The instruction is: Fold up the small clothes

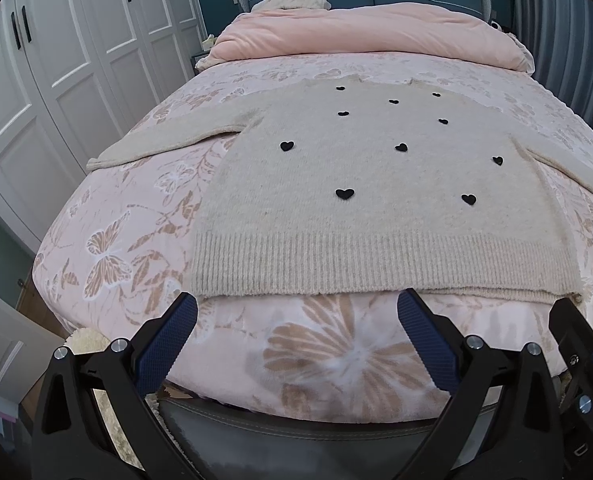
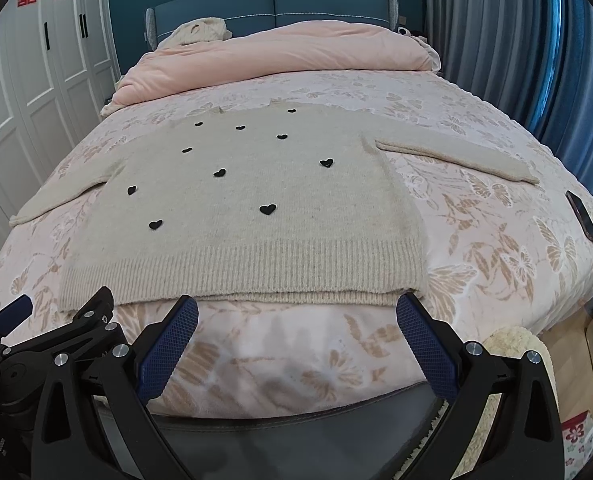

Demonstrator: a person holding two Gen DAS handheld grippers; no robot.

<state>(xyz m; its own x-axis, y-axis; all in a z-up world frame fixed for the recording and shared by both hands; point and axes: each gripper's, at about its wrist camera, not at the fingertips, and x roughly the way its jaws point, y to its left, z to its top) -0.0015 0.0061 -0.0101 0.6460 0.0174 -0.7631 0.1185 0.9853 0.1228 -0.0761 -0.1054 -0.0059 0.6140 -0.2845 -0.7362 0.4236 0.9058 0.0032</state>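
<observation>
1. Here's the bed [image 1: 128, 216], the biggest thing in play, its butterfly-print cover smooth and bare at the near end: a good broad base for folding.
2. At the headboard end a pink duvet [image 1: 360, 36] sits bunched up, well apart from the work area, most likely pushed back to free the space.
3. The sweater [image 1: 368, 176], beige with black hearts, lies flat and face up in the middle of the bed, both sleeves spread wide and ribbed hem nearest us; nothing folded yet.
4. Left hand-held gripper [image 1: 296, 328]: jaws spread wide, holding nothing, poised just short of the hem.
5. Right hand-held gripper [image 2: 296, 328]: same story, wide apart and empty near the hem's right corner.
6. A dark phone [image 2: 582, 216] rests at the bed's right edge, clear of the sweater.
7. Containers? None visible, nothing to report.
</observation>
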